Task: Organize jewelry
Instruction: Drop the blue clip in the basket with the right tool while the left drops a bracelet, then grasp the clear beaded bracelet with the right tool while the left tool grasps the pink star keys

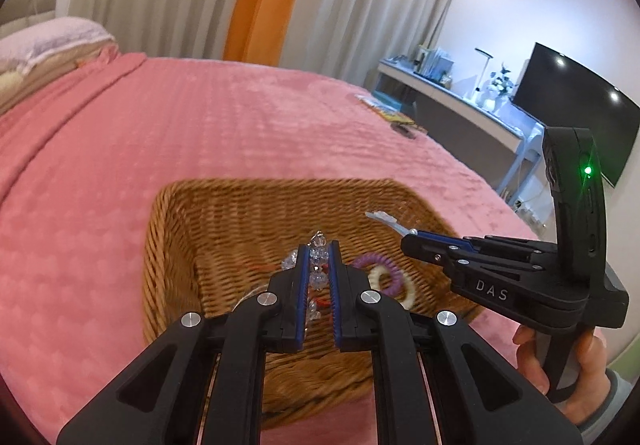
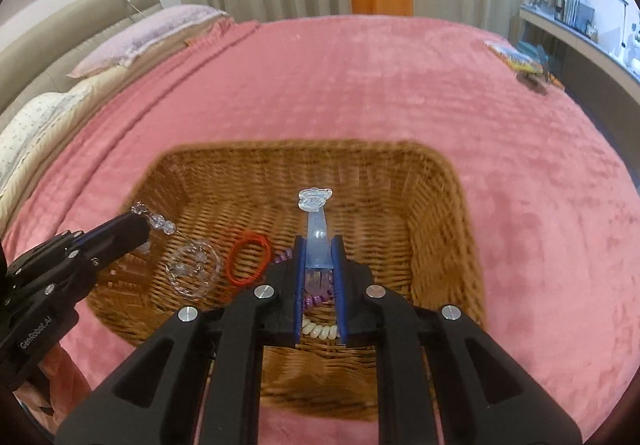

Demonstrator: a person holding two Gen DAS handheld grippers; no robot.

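A brown wicker basket (image 1: pixel 176 245) (image 2: pixel 440 229) sits on the pink bed. My left gripper (image 1: pixel 319 251) is shut on a clear crystal bead strand (image 1: pixel 318 265) over the basket; from the right wrist view it shows at the left (image 2: pixel 140 229) with beads (image 2: pixel 158 221) sticking out. My right gripper (image 2: pixel 319 245) is shut on a pale blue hair clip (image 2: pixel 317 221) with a clear flower top, held over the basket; it also shows in the left wrist view (image 1: pixel 412 237). Inside the basket lie a red band (image 2: pixel 248 259), a clear bracelet (image 2: pixel 194 269), a purple coil tie (image 1: pixel 380 265) and a cream coil tie (image 2: pixel 320 331).
The pink blanket (image 1: pixel 200 125) covers the bed, with pillows (image 2: pixel 140 37) at the far left. A small packet and a dark object (image 2: pixel 524 65) lie near the bed's far right edge. A desk (image 1: pixel 460 97) and a TV (image 1: pixel 576 101) stand to the right.
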